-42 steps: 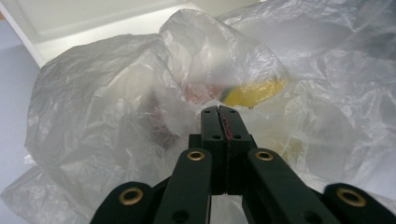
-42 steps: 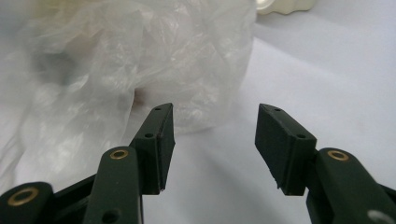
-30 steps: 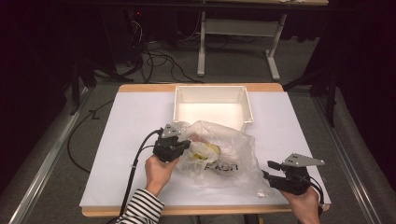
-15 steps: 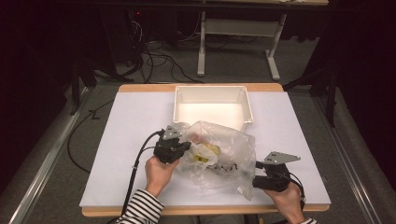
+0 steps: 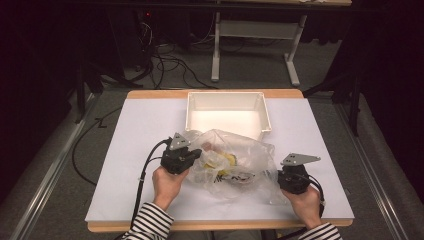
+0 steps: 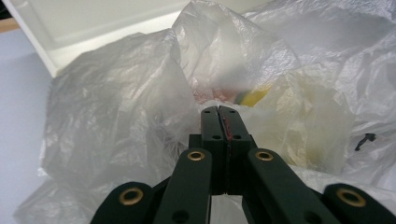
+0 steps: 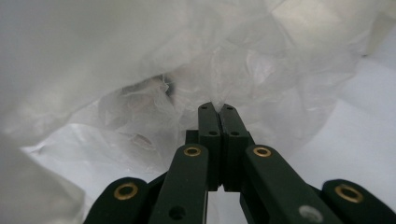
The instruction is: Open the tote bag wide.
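The bag (image 5: 235,162), a crumpled clear plastic one, is lying on the near middle of the table (image 5: 125,150), just at 6 o'clock from the white bin (image 5: 227,117) and touching or nearly touching its near wall. Something yellow (image 5: 227,159) and something pinkish are showing through the film, along with some black print on the near side; what they are cannot be told.

The left gripper (image 5: 192,156) is sitting at the bag's 9 o'clock edge, pointing toward 3 o'clock. In the left gripper view its jaws are standing pressed together with a fold of the bag (image 6: 140,93) pinched between the tips, and the yellow thing (image 6: 252,97) is lying just beyond them inside the film. The bin's corner (image 6: 56,46) is showing at 11 o'clock in that view.

The right gripper (image 5: 277,177) is sitting at the bag's 4 o'clock edge, pointing toward 9 o'clock. Its jaws have just been closing, and in the right gripper view they are standing together with the film of the bag (image 7: 140,70) caught at the tips; the plastic is bunching up around and above them.

A hand is wrapping each gripper from the 6 o'clock side, striped sleeves (image 5: 150,220) showing at the table's near edge. A cable (image 5: 142,175) is trailing from the left gripper toward 7 o'clock, off the table. Beyond the table, at 12 o'clock, a desk frame (image 5: 255,50) and loose cables are lying on a dark floor.
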{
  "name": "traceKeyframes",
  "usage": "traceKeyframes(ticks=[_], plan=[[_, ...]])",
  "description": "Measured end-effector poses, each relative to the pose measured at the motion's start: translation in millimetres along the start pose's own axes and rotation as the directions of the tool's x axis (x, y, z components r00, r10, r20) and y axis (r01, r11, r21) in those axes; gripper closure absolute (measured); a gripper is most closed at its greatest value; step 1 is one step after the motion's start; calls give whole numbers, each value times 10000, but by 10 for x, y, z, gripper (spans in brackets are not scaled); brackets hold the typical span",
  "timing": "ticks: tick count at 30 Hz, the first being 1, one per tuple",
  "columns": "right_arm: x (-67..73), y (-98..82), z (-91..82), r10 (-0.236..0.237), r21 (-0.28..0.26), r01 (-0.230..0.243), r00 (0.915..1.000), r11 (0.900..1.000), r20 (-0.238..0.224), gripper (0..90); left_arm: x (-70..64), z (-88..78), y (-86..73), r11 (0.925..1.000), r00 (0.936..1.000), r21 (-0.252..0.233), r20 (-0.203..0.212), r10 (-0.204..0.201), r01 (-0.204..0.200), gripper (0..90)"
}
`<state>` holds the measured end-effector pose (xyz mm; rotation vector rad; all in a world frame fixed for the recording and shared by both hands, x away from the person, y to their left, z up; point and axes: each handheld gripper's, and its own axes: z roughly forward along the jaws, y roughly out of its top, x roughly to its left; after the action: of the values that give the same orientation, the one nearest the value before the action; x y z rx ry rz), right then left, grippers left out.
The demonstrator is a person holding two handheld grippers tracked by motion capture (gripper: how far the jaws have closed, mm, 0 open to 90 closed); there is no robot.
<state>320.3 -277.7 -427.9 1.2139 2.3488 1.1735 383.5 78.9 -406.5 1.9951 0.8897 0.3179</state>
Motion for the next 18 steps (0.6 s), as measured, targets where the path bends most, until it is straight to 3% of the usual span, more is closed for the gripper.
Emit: traceKeyframes(ticks=[6, 14, 18], plan=[[-173, 20, -35, 587, -25, -587, 9972, 9983, 458, 900, 94, 6, 15, 9995, 9987, -9, -397, -313, 313, 900], [-434, -96, 138, 1299, 824, -1371, 9877, 9871, 873, 900, 226, 181, -19, 9971, 9905, 581, -1314, -417, 497, 900], [-537, -181, 206, 1571, 1181, -1697, 9815, 9784, 1091, 900, 252, 275, -74, 9943, 9876, 943, -1526, -356, 505, 900]])
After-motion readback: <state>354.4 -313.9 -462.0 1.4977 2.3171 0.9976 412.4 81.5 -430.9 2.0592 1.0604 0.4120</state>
